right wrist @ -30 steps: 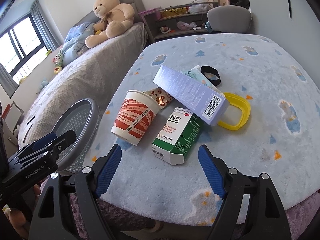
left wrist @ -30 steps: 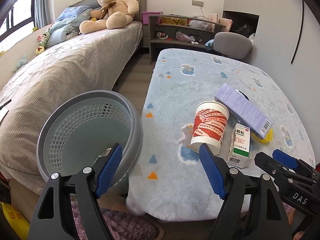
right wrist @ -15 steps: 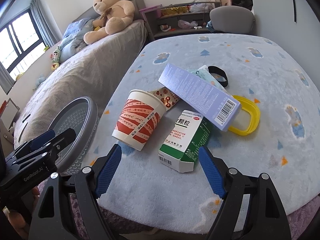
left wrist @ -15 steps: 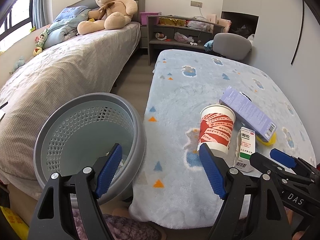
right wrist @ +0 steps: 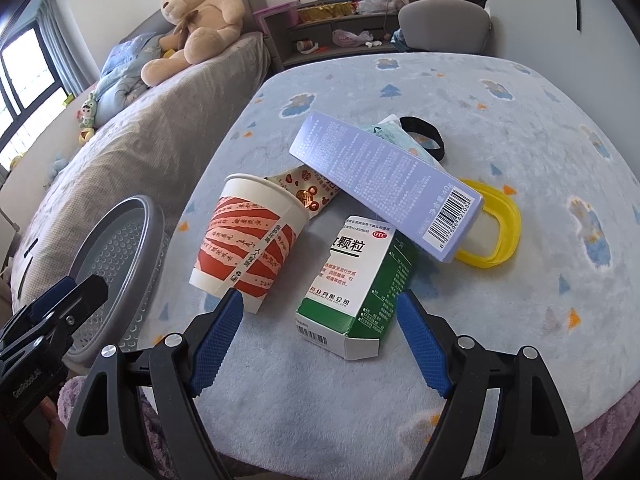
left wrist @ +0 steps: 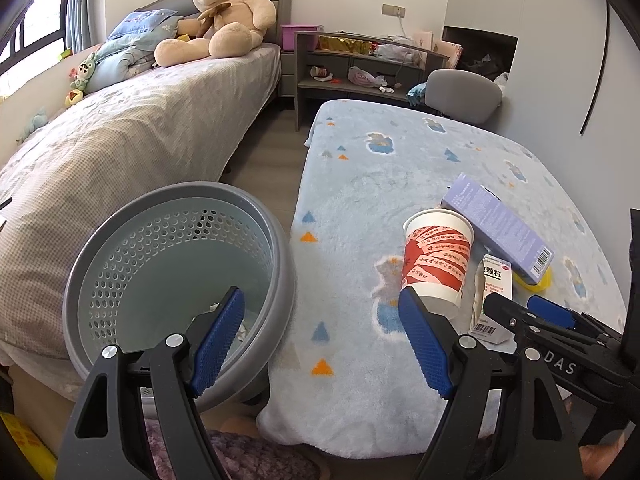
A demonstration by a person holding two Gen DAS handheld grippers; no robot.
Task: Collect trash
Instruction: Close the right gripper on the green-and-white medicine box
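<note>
Right now both my tools are spread wide, nothing held. Right tool (right wrist: pixel 318 336) hangs just short of the green-and-white cardboard medicine box (right wrist: pixel 356 280), centre frame on the fluffy blue tabletop (right wrist: pixel 520 120), touching the red-striped white paper cup (right wrist: pixel 250 240) area and the long lilac carton (right wrist: pixel 384 180). Left tool (left wrist: pixel 320 338) sits low centre, grey perforated plastic bin (left wrist: pixel 176 276) lower left. Step looks like picking approach; next I'd push forward, straddle the box, close.
</note>
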